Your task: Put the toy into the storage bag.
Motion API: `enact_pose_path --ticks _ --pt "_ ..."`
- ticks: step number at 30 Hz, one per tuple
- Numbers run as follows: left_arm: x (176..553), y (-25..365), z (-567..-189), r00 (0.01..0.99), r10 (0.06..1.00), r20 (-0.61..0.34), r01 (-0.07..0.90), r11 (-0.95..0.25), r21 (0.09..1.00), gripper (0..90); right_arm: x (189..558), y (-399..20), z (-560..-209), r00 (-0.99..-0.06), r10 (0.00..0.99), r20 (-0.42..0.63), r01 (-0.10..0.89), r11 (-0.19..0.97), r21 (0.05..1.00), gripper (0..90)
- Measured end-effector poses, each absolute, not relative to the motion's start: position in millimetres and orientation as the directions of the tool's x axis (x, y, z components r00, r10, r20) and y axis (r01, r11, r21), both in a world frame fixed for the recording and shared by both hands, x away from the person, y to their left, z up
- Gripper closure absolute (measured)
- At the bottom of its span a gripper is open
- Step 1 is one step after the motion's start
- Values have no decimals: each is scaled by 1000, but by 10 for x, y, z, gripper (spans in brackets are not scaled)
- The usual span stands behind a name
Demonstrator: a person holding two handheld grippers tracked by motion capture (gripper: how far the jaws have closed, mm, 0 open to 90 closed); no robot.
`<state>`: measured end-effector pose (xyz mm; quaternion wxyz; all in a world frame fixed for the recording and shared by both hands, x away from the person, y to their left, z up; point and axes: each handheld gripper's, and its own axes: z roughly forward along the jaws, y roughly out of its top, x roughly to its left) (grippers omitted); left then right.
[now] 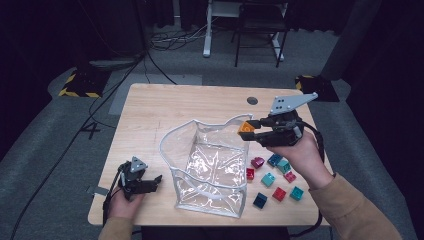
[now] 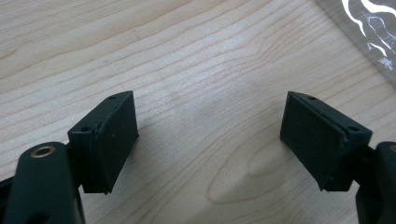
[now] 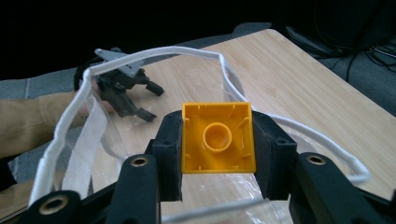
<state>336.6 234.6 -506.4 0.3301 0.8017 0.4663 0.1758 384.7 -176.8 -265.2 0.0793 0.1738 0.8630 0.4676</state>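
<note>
The right gripper (image 1: 250, 131) sits right of centre in the high view, at the upper right corner of the bag (image 1: 210, 167) — its jaws are clamped on an orange block (image 1: 245, 128), which hangs just over the bag's white rim. In the right gripper view the block (image 3: 218, 137) fills the middle of the frame, hollow underside toward the camera, one black pad pressed flat on each side. Behind and below it lies the open mouth of the bag (image 3: 224, 77), its white rim curving from upper left to lower right.

The left gripper (image 1: 150, 181) rests at the lower left of the high view, on the table (image 1: 150, 107) just left of the bag, held in the person's hand. Its jaws stand spread wide with nothing between them — the left gripper view has bare wood (image 2: 205, 70) in the gap, and a corner of the bag (image 2: 369, 28) at the upper right.

To the lower right of the bag in the high view, loose blocks (image 1: 275, 180) lie scattered on the table: red, teal and dark blue, near one another and under the right forearm.
</note>
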Motion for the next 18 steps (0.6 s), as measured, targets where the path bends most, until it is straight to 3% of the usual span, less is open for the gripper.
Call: enact_pose_path --ticks 18 --pt "3367 2346 -5063 504 863 -27 632 -347 693 192 3875 -1178 -2674 -957 286 39 197 548 813 593"
